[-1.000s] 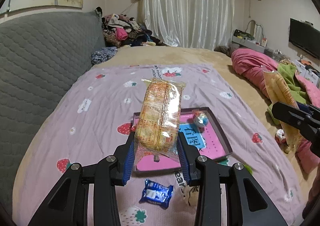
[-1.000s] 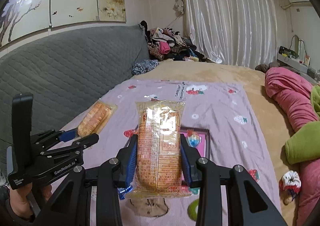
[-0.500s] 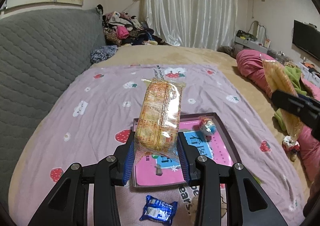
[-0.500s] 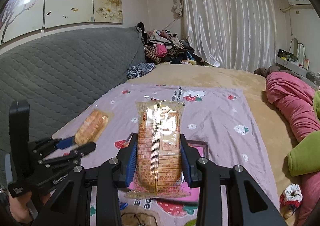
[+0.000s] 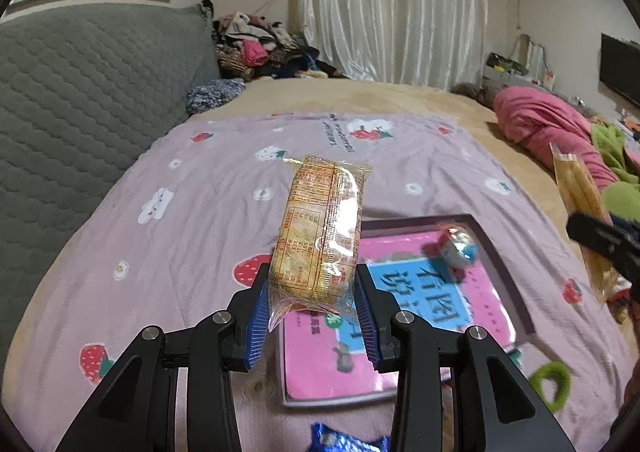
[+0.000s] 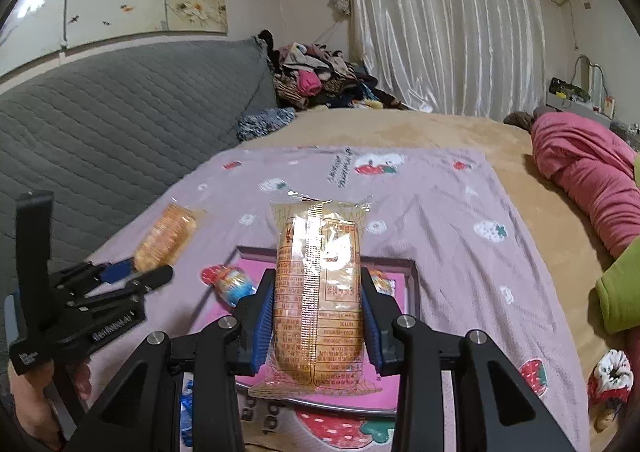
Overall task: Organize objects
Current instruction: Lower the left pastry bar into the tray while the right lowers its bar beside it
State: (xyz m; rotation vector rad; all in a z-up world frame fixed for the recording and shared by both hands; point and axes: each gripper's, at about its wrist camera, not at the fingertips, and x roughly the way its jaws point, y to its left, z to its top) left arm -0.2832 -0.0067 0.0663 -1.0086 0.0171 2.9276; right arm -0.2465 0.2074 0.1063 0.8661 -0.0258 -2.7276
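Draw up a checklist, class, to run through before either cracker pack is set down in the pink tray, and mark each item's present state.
1. Left tool grips its cracker pack: ok.
2. Right tool grips its cracker pack: ok.
3. Tray within view below both packs: ok.
4. Tray floor free: not ok, a foil candy lies inside.
5. Tools apart from each other: ok.
6. Blue wrapper outside the tray, still to collect: ok.
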